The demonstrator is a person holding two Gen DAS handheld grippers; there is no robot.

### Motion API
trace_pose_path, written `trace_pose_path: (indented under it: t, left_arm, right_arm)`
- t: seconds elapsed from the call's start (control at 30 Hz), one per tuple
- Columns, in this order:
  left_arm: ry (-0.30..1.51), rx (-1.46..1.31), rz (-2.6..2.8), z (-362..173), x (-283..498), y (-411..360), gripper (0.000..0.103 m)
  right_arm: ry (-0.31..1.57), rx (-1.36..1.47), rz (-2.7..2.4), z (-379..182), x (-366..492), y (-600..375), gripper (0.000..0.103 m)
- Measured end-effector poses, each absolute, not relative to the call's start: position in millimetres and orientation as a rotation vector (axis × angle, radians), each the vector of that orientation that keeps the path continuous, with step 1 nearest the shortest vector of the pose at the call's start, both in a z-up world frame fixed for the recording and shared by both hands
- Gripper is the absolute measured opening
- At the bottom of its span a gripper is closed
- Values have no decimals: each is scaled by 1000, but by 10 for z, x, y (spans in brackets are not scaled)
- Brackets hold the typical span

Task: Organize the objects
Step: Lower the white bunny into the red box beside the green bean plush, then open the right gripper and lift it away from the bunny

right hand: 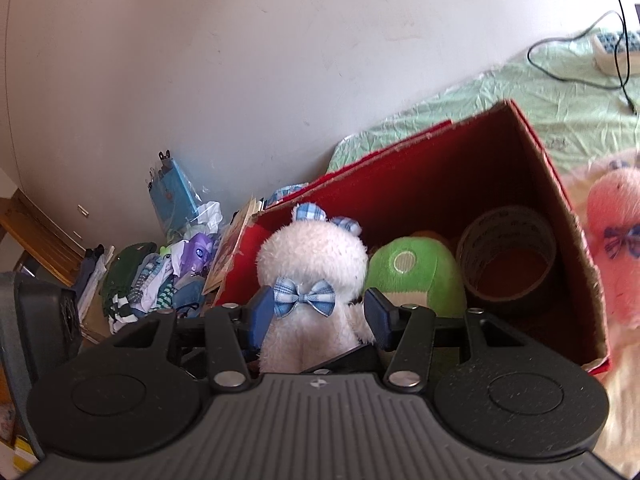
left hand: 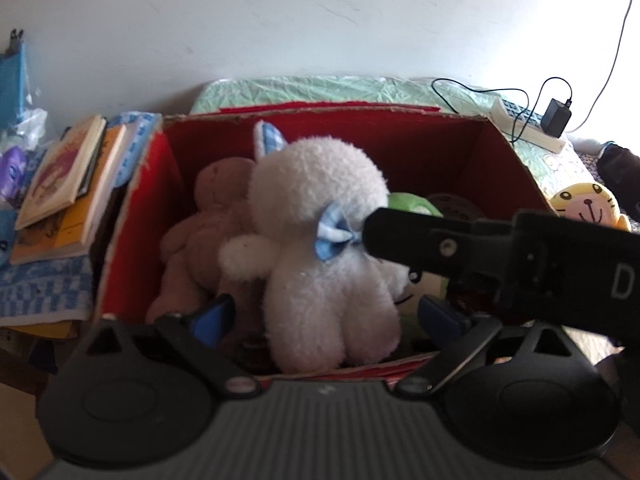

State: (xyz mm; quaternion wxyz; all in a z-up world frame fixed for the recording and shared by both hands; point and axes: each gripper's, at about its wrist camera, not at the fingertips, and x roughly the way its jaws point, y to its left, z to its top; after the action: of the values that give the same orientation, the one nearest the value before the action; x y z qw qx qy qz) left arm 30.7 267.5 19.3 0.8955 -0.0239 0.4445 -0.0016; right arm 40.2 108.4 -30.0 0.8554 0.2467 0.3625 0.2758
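The white plush bear stands inside the red box — the right tongs grip its body below the blue bow. The left tongs hang spread apart at the box's near edge, holding nothing.

Setting: a lived-in home bedroom. Evidence: crinkled pale green bed sheet against a plain white plaster wall; red-lined cardboard box of soft toys; yellow cat-face plush; fluffy pink plush; stack of paperback books; heap of mixed clothing; white power strip with black plug adapter.
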Motion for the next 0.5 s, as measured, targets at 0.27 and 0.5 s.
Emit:
trace_pose_path:
  t: [0.27, 0.5]
  left_arm:
    - [912, -46, 54, 283, 177, 2714, 99]
    - [877, -12, 90, 397, 27, 2700, 99]
  right_arm:
    - [736, 505, 571, -235, 312, 1078, 54]
    - [719, 496, 571, -177, 204, 1080, 54]
